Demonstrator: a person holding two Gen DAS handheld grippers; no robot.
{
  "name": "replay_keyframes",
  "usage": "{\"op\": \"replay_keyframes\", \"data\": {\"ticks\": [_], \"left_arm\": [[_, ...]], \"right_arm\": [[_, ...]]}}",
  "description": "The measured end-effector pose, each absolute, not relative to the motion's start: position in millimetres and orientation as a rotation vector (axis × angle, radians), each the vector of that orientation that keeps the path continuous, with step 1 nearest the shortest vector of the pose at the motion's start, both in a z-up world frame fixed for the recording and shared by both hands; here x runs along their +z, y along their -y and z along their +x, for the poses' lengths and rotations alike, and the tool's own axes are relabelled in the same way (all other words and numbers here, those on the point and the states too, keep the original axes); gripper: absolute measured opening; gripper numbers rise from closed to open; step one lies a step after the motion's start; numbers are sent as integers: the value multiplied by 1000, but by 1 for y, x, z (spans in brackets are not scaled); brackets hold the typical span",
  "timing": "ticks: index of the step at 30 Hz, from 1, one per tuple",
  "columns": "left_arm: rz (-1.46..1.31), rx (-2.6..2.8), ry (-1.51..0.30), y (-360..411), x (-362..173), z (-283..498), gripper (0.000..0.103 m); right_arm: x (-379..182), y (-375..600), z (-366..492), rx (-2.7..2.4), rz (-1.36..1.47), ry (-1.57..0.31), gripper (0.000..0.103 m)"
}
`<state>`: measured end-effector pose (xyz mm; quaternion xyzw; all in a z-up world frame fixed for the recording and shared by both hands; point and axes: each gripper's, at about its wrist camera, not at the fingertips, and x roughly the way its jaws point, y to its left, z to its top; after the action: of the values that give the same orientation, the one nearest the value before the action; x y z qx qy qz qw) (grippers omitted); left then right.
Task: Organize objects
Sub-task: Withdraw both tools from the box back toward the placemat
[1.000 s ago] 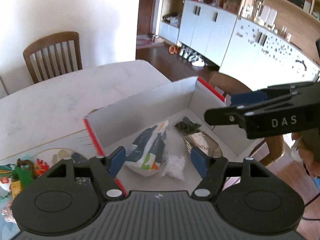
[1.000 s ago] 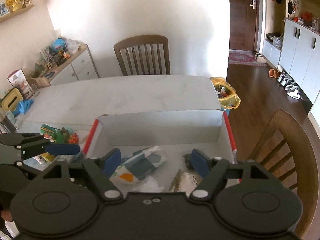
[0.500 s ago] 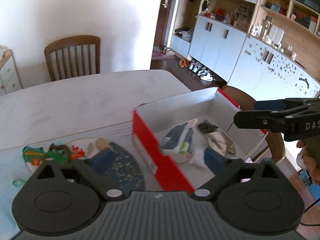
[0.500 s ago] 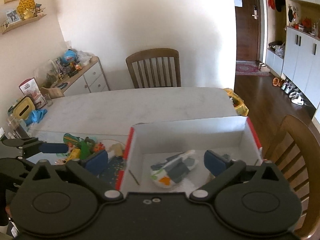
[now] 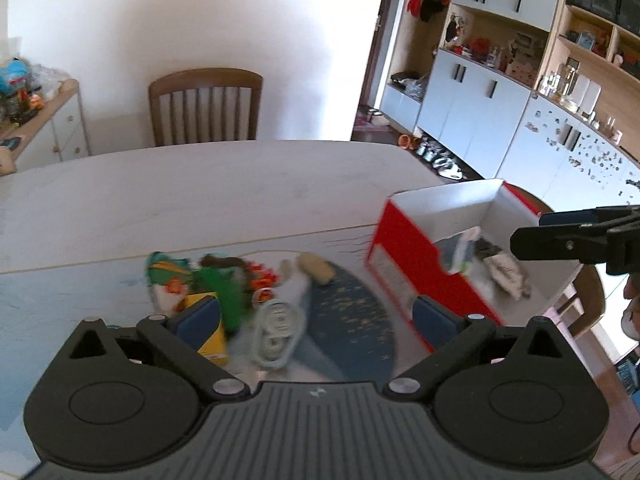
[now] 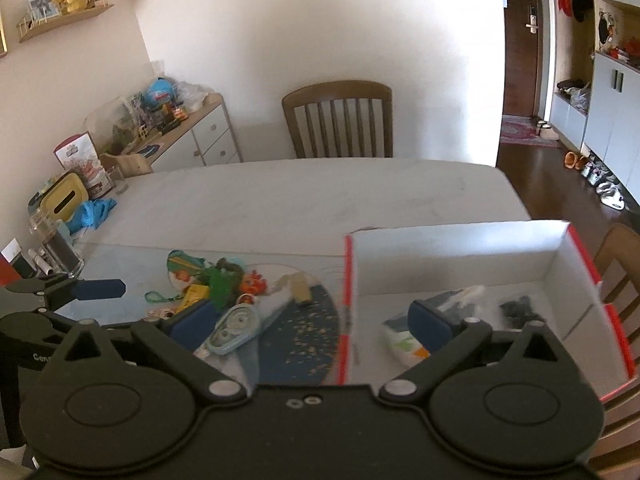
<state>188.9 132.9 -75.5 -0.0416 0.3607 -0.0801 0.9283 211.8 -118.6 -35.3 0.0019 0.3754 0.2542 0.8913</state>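
A red and white cardboard box (image 5: 404,264) (image 6: 452,256) stands on the table at the right, holding a white, grey and orange packet (image 6: 400,338), a dark clump (image 6: 518,308) and other wrappers. Left of it a pile of small objects lies on a blue mat (image 5: 352,320) (image 6: 300,332): a pale tape dispenser (image 5: 276,334) (image 6: 234,326), a yellow box (image 5: 212,334), a green toy (image 5: 222,284) (image 6: 220,284) and a tan piece (image 5: 316,272). My left gripper (image 5: 316,320) is open and empty above the pile. My right gripper (image 6: 312,324) is open and empty, spanning the box's left wall.
A wooden chair (image 5: 206,106) (image 6: 340,120) stands at the table's far side. A second chair (image 6: 618,256) is right of the box. A sideboard (image 6: 188,136) with clutter lines the left wall. A yellow tissue box (image 6: 64,202) and jars sit at the table's left edge.
Both grippers have swung left, away from over the box toward the pile on the mat. Both have opened wider.
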Motion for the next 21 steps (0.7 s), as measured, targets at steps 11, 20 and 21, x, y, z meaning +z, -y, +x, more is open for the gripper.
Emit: {"op": "replay_keyframes", "data": {"ticks": [11,20,21], "left_arm": [[-179,-106,-775,-213,-105,183,103],[-90,-51,-801,-242,-141,193,103],[-92,-49,-805,-244,-145,194,103]], "right_arm": [[-63,49,218,504,-24,-846,102],[-98,8,233,476,-51,-899,102],[-101,4,235,473,-56,-906,102]]}}
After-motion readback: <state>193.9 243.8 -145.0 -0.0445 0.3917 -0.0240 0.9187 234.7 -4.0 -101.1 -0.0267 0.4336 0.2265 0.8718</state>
